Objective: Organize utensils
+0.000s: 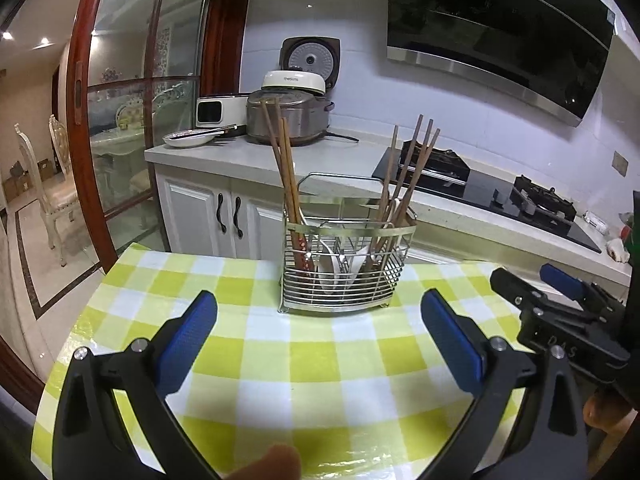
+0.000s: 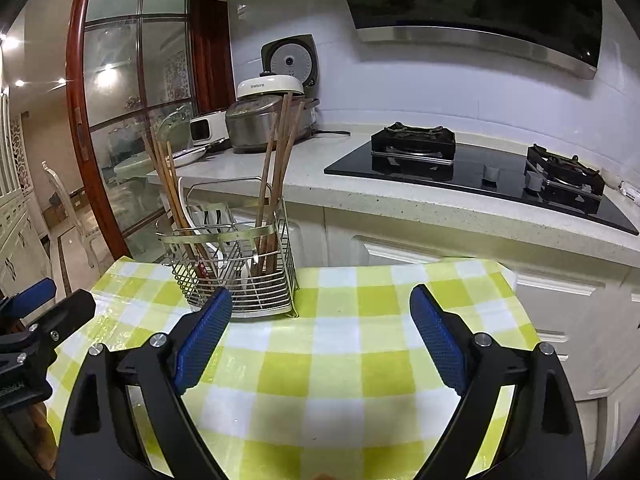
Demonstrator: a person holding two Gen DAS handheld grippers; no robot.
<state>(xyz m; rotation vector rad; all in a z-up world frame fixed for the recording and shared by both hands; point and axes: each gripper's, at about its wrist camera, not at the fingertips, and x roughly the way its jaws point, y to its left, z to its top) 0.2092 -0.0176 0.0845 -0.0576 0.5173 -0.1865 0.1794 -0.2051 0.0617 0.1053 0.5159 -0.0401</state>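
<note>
Chopsticks (image 1: 286, 176) and spoons sit sorted in the wire caddy (image 1: 344, 264) at the checked counter's (image 1: 280, 360) far edge, both grippers' fingers (image 1: 188, 344) wide open, empty, so we judge it finished: back straight off, don't nudge the caddy.

My left gripper (image 1: 319, 336), right gripper (image 2: 321, 336): matte black plastic arms, ribbed blue rubber pads (image 1: 188, 344), silver round screws (image 1: 138, 345), faint pale lettering on right body
</note>
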